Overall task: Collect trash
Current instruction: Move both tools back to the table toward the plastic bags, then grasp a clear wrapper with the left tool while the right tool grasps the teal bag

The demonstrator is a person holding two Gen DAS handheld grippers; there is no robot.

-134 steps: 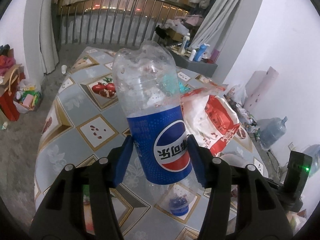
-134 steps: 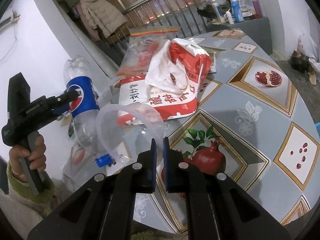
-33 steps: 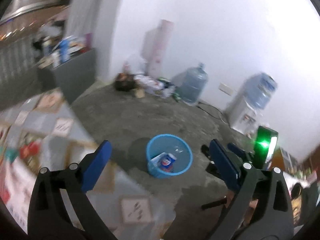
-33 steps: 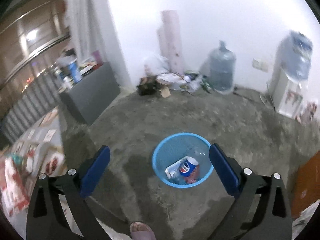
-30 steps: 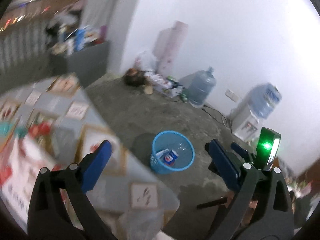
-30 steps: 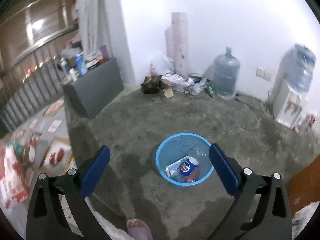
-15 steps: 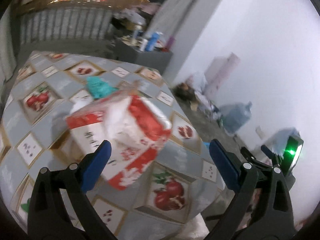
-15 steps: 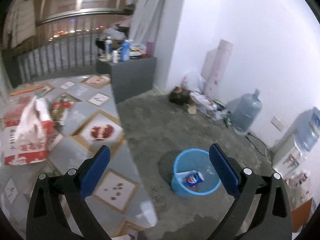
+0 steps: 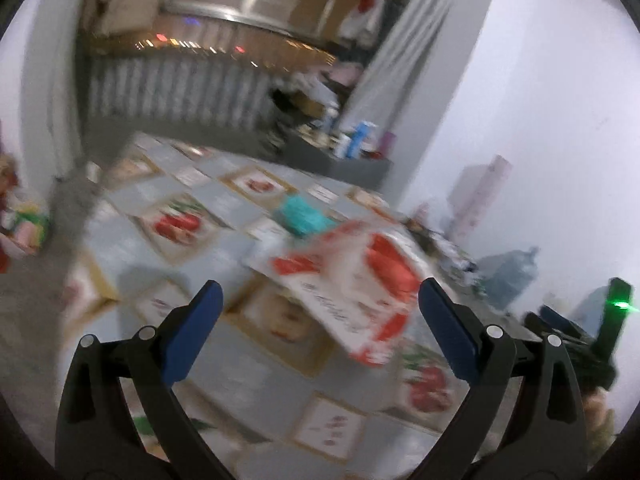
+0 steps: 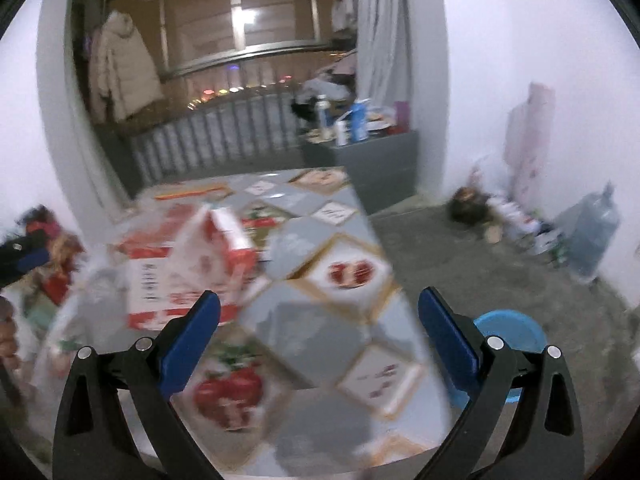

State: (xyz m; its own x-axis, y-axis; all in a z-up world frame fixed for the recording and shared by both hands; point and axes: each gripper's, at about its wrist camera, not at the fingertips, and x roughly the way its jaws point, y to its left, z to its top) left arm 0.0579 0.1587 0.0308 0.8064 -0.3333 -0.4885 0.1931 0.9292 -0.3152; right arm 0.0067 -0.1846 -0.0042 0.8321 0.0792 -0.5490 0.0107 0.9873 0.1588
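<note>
Both views are blurred by motion. A red and white plastic bag (image 9: 356, 284) lies on the patterned table (image 9: 208, 204), with a teal crumpled piece (image 9: 302, 216) behind it. My left gripper (image 9: 318, 332) hovers open and empty over the table's near side, short of the bag. In the right wrist view the same bag (image 10: 192, 264) sits left of centre on the table (image 10: 320, 320). My right gripper (image 10: 318, 330) is open and empty above the table's near right part. The blue trash basket (image 10: 508, 340) stands on the floor to the right, partly hidden by a finger.
A grey cabinet (image 10: 372, 160) with bottles stands beyond the table by the railing. A large water jug (image 10: 592, 240) and clutter line the right wall. The other gripper's green light (image 9: 618, 304) shows at right. Bags sit on the floor at far left (image 9: 20, 220).
Both grippers have swung away from the blue basket on the floor and back toward the table. The bottle held earlier lies in the basket. Both stay open and empty.
</note>
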